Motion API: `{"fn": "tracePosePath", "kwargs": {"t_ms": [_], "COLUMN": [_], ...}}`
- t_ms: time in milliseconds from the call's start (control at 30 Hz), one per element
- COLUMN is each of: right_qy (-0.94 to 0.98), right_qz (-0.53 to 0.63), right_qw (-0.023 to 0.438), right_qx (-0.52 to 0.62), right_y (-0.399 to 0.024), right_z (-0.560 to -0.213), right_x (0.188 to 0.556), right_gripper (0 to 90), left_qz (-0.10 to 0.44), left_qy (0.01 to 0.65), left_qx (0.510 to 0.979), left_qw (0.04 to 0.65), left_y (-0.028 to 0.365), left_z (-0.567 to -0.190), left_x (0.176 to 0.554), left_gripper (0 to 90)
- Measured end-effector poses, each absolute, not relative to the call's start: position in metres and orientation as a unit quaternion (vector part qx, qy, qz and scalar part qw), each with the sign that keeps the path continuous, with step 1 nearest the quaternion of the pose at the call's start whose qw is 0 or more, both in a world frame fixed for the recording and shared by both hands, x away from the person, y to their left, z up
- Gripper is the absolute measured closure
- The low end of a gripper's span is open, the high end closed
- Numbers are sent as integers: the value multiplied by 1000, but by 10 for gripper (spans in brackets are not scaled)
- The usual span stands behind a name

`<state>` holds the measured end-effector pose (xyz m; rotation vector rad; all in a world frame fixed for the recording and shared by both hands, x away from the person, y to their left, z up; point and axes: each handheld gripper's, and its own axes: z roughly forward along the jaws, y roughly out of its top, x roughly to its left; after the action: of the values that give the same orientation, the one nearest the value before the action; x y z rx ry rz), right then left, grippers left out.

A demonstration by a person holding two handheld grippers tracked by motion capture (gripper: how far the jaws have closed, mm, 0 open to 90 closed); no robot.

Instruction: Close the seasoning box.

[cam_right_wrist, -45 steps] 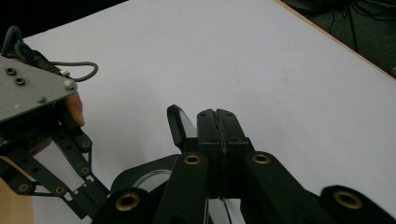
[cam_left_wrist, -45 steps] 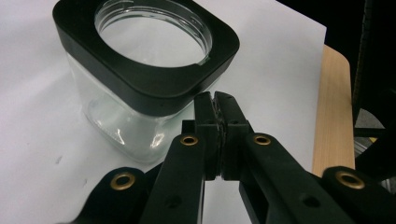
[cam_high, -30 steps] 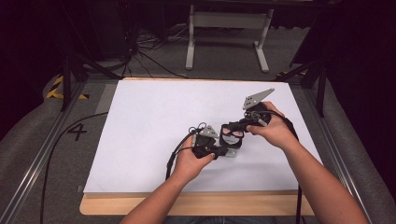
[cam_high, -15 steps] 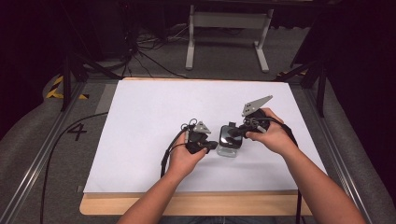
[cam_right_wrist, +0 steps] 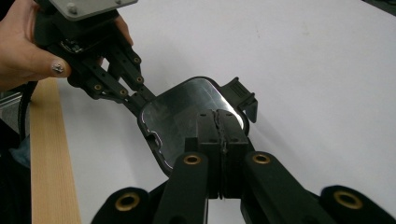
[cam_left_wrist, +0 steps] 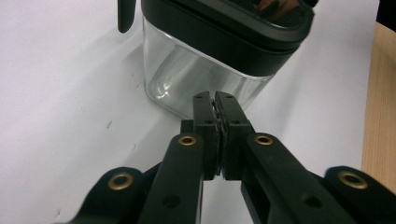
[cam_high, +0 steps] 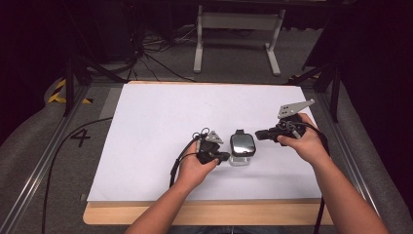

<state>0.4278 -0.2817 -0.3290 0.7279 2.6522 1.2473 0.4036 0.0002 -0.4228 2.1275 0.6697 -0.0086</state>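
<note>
From the high view, a clear glass jar (cam_high: 242, 151) with a black lid sits near the middle of the white sheet (cam_high: 160, 112) on the table, and it's flanked: the left gripper (cam_high: 223, 156) points at it from its left, just beside the jar's side, while the right gripper (cam_high: 259, 134) sits just off its right, tips close to the lid. Over to the left gripper view: the jaws are pressed together with nothing between them, tips right up against the jar's (cam_left_wrist: 201, 79) glass wall (touching or a hair off, I cannot tell). Now the right gripper view: its jaws are closed too, empty, above the glossy lid (cam_right_wrist: 187, 116), whose latch tab stands up at the far edge, and the left hand (cam_right_wrist: 28, 46) holds its gripper beyond.
</note>
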Motion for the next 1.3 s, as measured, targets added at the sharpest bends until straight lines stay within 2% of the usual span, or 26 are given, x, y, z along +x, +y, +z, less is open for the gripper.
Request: {"fn": "tracePosePath", "kwargs": {"t_ms": [67,200,367,433,633,767,967,1067,1300], "right_qy": [873,863,848,843,821,811,789,777,797], "right_qz": [418,422,430,428,421,417,417,424,378], "right_qw": [64,91,113,124,146,147,141,136,161], "right_qx": [244,262,287,301,356,385,429,445,442], "right_y": [-287,-298,-316,-325,-361,-377,-397,-402,-403], "right_z": [-328,-323,-322,-325,-337,-350,-376,-387,-410], "right_x": [427,423,420,419,416,417,421,424,430], "right_gripper": [900,891,820,784,695,643,598,587,560], "left_qz": [-4,57,89,103,121,140,132,131,139], "left_qy": [271,283,305,319,366,388,425,426,452], "left_qx": [856,858,848,844,823,821,811,810,792], "left_qw": [440,425,424,418,417,394,380,381,385], "left_y": [4,24,57,76,117,139,174,184,205], "left_z": [-419,-401,-385,-381,-374,-377,-394,-402,-427], "left_x": [401,394,388,388,391,392,405,411,422], "left_gripper": [832,717,621,555,471,427,360,357,346]}}
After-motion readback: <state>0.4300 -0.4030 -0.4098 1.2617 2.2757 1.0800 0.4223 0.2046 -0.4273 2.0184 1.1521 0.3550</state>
